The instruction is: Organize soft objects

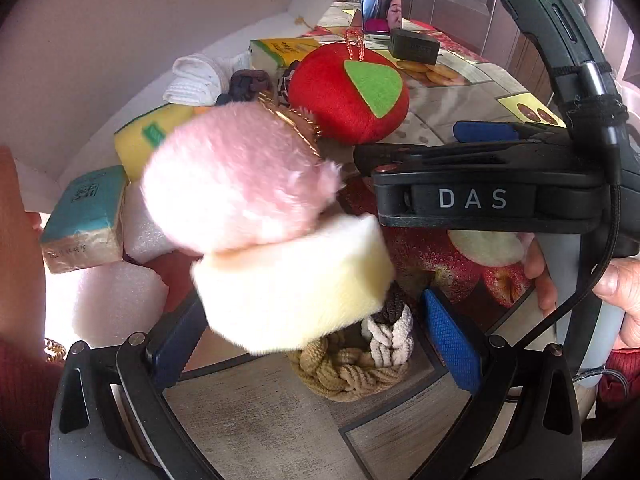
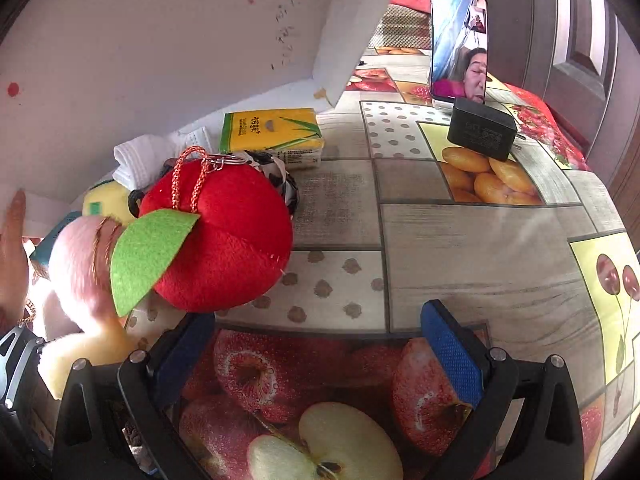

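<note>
Taking the red plush apple [image 1: 348, 96] as the landmark, the far left of the left wrist view shows a teal tissue pack [image 1: 86, 216] well left of it, with white foam pieces [image 1: 120, 304] below that pack. A yellow sponge [image 1: 146, 136] lies left of the apple, and a folded white cloth [image 1: 196, 78] sits behind the sponge. Nearer the camera and left of the apple hangs a pink-and-cream plush toy [image 1: 260, 232], blurred; its cream end lies against the left gripper's [image 1: 316, 340] left finger, while the right finger stands clear, so the jaws are spread wide. Whether the toy is actually held cannot be told. A braided rope knot [image 1: 360, 360] rests on the desk [image 1: 260, 412] beneath the toy. Right of the apple, the right gripper [image 2: 320, 360] hovers over the desk's fruit-print cloth, open and holding nothing. Behind the apple lies a yellow tissue pack [image 2: 272, 132]; farther right stand a black charger [image 2: 482, 134] and a phone [image 2: 460, 44].
</note>
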A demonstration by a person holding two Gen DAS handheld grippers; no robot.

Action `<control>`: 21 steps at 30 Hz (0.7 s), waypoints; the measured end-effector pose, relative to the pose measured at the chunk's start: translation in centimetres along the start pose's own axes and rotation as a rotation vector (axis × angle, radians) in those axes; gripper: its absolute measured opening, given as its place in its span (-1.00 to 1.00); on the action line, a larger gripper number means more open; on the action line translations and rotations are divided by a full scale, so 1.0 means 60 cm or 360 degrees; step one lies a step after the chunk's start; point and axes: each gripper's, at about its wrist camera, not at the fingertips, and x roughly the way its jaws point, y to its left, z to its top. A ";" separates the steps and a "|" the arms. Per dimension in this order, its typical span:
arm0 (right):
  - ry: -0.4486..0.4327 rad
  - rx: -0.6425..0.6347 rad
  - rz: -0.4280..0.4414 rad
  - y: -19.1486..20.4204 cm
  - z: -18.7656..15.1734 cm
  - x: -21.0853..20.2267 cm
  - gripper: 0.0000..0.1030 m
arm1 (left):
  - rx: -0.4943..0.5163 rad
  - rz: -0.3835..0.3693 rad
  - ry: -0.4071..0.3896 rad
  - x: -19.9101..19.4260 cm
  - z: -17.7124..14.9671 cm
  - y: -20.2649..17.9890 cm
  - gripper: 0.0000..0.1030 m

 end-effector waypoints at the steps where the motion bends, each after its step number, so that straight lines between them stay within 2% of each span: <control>1: 0.0000 0.0000 0.0000 -0.001 0.000 0.000 1.00 | 0.0000 0.0000 0.0000 0.000 0.000 0.000 0.99; 21: -0.0002 0.0004 0.0009 0.002 0.000 0.000 1.00 | 0.0000 0.0000 0.0000 0.000 0.000 0.000 0.99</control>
